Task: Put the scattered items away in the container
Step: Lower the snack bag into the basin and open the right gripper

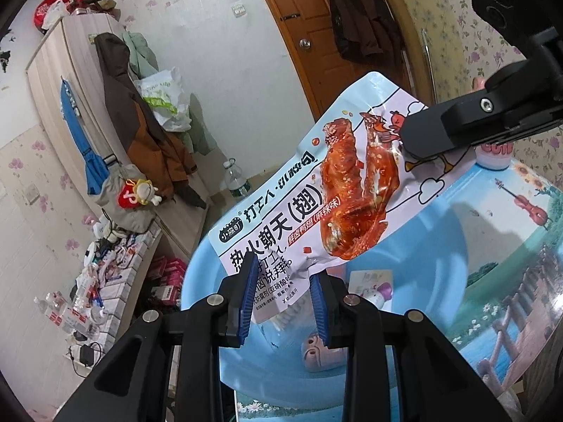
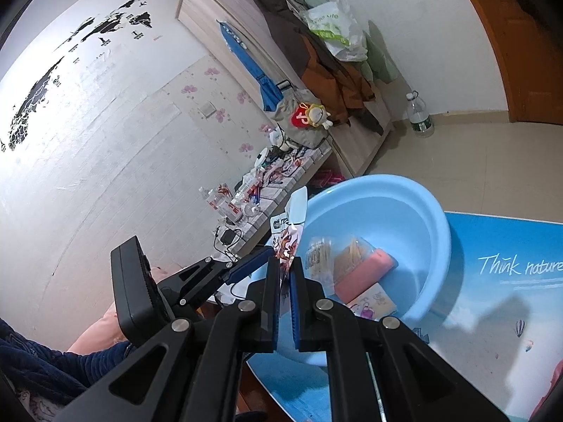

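Observation:
A snack packet (image 1: 316, 190) with a red duck-wing picture hangs in the air over the light blue basin (image 1: 440, 246). My right gripper (image 1: 404, 140) is shut on its upper corner; in the right wrist view the packet (image 2: 290, 232) is seen edge-on between the blue pads of that gripper (image 2: 285, 270). My left gripper (image 1: 283, 295) is open, with its blue pads on either side of the packet's lower edge, not pinching it. The basin (image 2: 415, 204) holds a pink case (image 2: 366, 274), clear bags of sticks (image 2: 348, 256) and small packets.
The basin stands on a round table with a blue scenic print (image 2: 492, 281). A pink cup (image 1: 492, 154) stands at the table's far edge. Beyond are a wardrobe with coats (image 1: 147, 133), a cluttered low shelf (image 1: 105, 274), a water bottle (image 2: 418, 116) and a wooden door (image 1: 316, 35).

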